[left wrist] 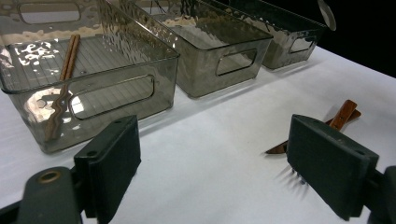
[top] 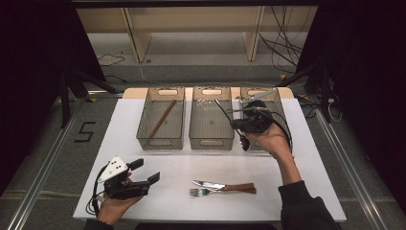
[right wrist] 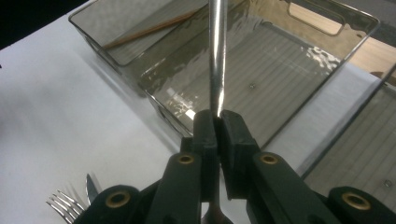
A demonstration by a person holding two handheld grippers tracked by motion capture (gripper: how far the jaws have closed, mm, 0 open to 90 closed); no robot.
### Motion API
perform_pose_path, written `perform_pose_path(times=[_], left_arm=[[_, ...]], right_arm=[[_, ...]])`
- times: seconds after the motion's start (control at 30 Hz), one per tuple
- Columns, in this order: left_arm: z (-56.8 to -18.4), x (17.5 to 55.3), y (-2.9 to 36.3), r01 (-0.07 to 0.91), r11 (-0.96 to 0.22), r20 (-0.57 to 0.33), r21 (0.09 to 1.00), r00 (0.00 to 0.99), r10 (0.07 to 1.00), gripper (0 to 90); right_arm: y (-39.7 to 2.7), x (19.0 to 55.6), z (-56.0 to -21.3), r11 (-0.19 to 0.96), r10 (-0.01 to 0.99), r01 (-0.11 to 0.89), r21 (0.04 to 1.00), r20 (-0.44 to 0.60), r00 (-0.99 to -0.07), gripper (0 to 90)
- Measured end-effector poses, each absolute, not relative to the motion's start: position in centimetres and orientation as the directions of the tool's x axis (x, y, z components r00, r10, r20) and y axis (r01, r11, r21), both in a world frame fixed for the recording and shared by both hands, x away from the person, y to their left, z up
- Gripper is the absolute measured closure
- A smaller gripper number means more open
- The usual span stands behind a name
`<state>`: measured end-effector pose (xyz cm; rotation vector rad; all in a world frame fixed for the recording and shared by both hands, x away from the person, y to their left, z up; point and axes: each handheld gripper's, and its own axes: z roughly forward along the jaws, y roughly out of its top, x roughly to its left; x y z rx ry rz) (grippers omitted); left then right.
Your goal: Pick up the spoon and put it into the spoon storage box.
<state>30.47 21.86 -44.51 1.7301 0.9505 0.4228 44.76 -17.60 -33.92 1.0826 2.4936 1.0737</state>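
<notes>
Claw on the right (right wrist: 218,122) is clenched on a spoon (right wrist: 216,56), its pads pinching the thin metal handle partway along, so the shaft runs up past the tips and the bowl hangs below the hand, as the high view shows. It holds the spoon above the near rims of the middle bin (right wrist: 261,60) and the right bin (top: 277,108), not yet inside either. What could go wrong from here: the grip is on a narrow, smooth handle, so the spoon could swivel between the pads or slide out if the hand tips or jolts; a long end could also catch a bin's rim on the way down and knock the spoon loose, or nudge the bin across the bench (top: 143,172). Letting go too high would probably make it bounce or land across a rim. Picking the wrong bin is another risk, since the left bin (top: 160,127) already holds chopsticks (top: 162,118). Left claw (top: 146,171) is released, jaws wide apart and holding nothing, resting low near the front edge of the bench. A fork (top: 200,192) and a knife (top: 222,186) lie crossed near the front edge, untouched.
</notes>
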Motion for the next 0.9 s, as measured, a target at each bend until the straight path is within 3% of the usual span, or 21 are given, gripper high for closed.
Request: perform_pose_path(times=[0.9], left_arm=[[-44.5, 30.5, 21.9, 0.381, -0.110, -0.169, 0.918, 0.627, 0.760, 16.4]], right_arm=[[-14.2, 49.7, -33.4, 0.404, 0.734, 0.570, 0.715, 0.119, -0.669, 85.8]])
